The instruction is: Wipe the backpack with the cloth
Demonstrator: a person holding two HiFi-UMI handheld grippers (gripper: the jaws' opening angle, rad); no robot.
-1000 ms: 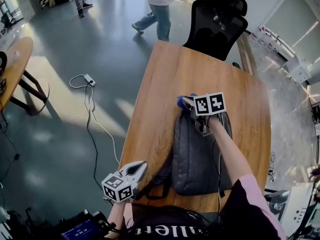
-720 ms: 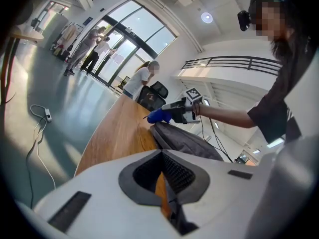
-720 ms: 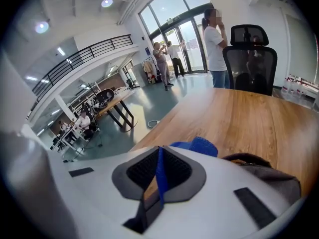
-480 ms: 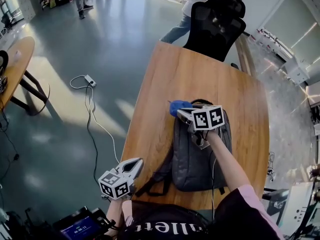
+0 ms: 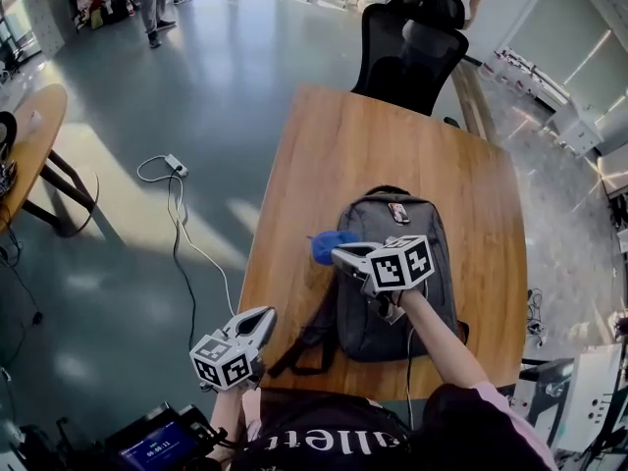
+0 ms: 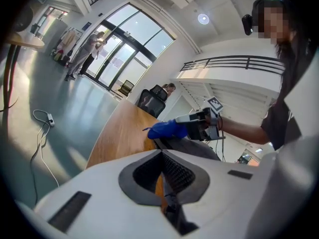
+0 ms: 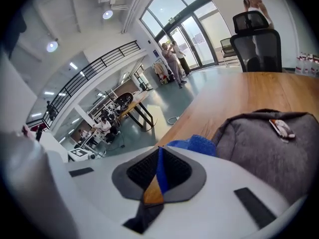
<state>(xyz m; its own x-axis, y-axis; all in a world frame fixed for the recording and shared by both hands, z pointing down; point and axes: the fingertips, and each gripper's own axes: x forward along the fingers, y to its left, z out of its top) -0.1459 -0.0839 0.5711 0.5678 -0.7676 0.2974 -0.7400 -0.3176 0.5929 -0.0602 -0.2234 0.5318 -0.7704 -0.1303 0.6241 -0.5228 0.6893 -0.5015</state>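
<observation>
The right tongs [image 5: 339, 254] are clamped on the blue cloth [image 5: 330, 246] at the backpack's [image 5: 432, 248] left edge. The left tongs [image 5: 260, 323] hang closed and empty off the bench [image 5: 363, 155]. With nothing pinning the backpack, I'd say a hard wipe could shove it sideways.

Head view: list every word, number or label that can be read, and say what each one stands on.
"ller": part of the white lettering on the person's black shirt; the rest is cut off.
Small screen at the bottom left: light digits, too blurred to read.
Patch on the backpack: too small to read.
</observation>
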